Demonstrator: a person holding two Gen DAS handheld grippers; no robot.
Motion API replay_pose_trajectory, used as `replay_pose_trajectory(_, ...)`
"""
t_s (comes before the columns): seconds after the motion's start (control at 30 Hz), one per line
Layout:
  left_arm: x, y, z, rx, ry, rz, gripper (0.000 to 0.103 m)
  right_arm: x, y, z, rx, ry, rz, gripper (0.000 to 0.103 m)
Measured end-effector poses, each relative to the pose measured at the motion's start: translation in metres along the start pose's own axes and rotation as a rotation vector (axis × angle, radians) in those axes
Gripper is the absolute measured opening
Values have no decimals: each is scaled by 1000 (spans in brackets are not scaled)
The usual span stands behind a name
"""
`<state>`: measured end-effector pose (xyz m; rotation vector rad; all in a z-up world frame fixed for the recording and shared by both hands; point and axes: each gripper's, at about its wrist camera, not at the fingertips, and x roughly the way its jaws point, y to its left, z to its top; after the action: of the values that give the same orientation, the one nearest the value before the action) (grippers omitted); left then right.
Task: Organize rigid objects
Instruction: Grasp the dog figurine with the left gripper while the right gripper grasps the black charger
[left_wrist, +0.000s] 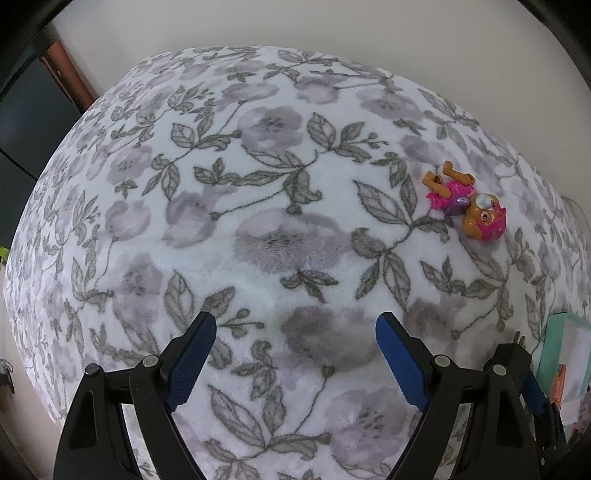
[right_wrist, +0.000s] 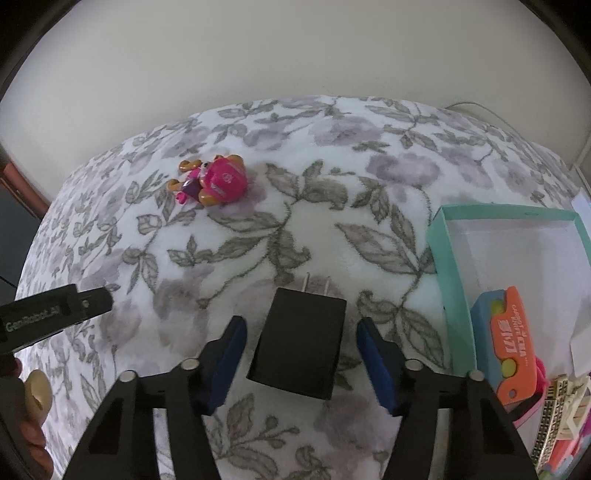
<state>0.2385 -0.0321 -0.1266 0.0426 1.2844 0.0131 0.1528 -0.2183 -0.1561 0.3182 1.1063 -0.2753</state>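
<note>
A black plug adapter (right_wrist: 301, 341) lies on the floral blanket, its two prongs pointing away. My right gripper (right_wrist: 301, 332) is open, its blue fingers on either side of the adapter, not touching it. A pink and orange toy puppy figure (right_wrist: 214, 182) lies on its side farther off to the left; it also shows in the left wrist view (left_wrist: 467, 205) at the right. My left gripper (left_wrist: 295, 332) is open and empty over bare blanket. A teal box (right_wrist: 447, 258) at the right holds an orange and blue toy (right_wrist: 511, 339).
The floral blanket (left_wrist: 258, 240) covers a soft raised surface that ends at a pale wall behind. More small items (right_wrist: 561, 413) lie beside the teal box at the lower right. The left gripper's body (right_wrist: 51, 314) shows at the left edge of the right wrist view.
</note>
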Motion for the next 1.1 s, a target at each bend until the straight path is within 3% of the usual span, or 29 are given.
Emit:
replay_pose_trajectory(0.3, 2, -18, 0, 5, -5, -56, 89, 4, -2, 4, -5, 2, 21, 44)
replay_pose_trajectory(0.83, 5, -71, 29, 76, -131, -221, 89, 14, -23, 40, 25, -48, 32, 44)
replay_pose_trajectory(1.1, 11, -91, 49, 85, -156, -286, 89, 17, -32, 50, 46, -55, 47, 44)
